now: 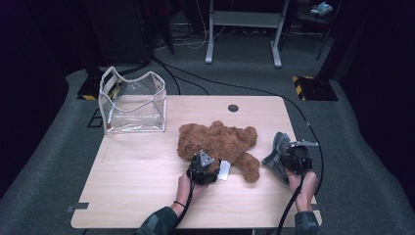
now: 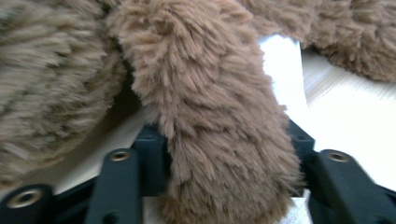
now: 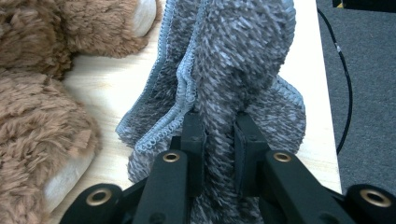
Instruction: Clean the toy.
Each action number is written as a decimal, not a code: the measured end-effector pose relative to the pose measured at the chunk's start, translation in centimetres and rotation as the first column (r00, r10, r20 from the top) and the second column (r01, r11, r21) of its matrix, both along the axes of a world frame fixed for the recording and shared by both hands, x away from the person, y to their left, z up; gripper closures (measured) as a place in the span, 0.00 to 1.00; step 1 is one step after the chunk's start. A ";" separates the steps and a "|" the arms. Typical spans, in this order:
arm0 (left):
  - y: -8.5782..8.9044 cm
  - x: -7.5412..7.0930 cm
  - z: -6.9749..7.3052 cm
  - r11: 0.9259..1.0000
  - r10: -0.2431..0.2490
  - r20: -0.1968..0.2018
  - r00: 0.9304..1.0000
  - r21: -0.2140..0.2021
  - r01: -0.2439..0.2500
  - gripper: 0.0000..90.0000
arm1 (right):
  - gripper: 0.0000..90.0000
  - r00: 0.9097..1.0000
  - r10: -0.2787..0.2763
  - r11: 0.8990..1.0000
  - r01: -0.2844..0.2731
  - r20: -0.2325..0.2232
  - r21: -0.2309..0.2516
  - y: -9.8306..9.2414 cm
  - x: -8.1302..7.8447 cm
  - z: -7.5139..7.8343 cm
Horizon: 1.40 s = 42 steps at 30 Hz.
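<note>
A brown teddy bear [image 1: 218, 139] lies on the wooden table [image 1: 137, 181], right of its middle. My left gripper [image 1: 207, 158] comes in from the near side, and one furry limb [image 2: 210, 116] fills the gap between its jaws, pressed on both sides [image 2: 229, 154]. A white tag [image 2: 280, 65] lies beside that limb. At the table's right edge my right gripper [image 1: 288, 159] is shut on a grey fuzzy cloth [image 1: 275, 152]. The cloth [image 3: 233, 56] is pinched between the two black pads [image 3: 219, 135] and bunches up beyond them, next to the bear's paw [image 3: 42, 126].
A clear plastic bag [image 1: 132, 103] with white trim stands open at the table's far left corner. A round cable hole [image 1: 233, 107] sits near the far edge. Black cables [image 1: 313, 127] run across the grey floor, and a desk frame [image 1: 242, 29] stands beyond.
</note>
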<state>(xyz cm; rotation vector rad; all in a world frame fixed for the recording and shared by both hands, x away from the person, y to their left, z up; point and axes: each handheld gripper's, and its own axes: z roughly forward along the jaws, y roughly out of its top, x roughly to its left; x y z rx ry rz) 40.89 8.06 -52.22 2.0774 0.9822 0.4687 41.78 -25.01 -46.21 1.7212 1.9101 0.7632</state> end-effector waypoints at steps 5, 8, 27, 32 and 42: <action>0.0 0.0 0.0 1.000 -0.005 0.011 1.000 0.000 0.005 0.72 | 0.86 1.000 0.005 1.000 -0.005 0.001 0.003 0.1 0.0 -0.1; 0.1 0.0 0.2 1.000 -0.019 0.033 0.999 -0.011 0.020 0.77 | 0.86 1.000 0.004 1.000 -0.004 0.001 0.002 0.0 0.0 -0.1; 0.4 1.5 4.4 0.993 -0.092 0.147 0.985 -0.060 0.102 0.83 | 0.86 1.000 0.001 1.000 -0.001 0.006 -0.006 -0.2 0.0 0.3; 0.4 2.0 5.7 0.987 -0.119 0.164 0.979 -0.084 0.134 0.84 | 0.86 1.000 0.000 1.000 0.000 0.007 -0.006 -0.2 -0.1 0.3; 1.0 2.3 7.8 0.972 -0.108 0.178 0.978 -0.185 0.141 0.84 | 0.86 1.000 0.000 1.000 0.000 0.009 -0.010 -0.1 -0.1 0.4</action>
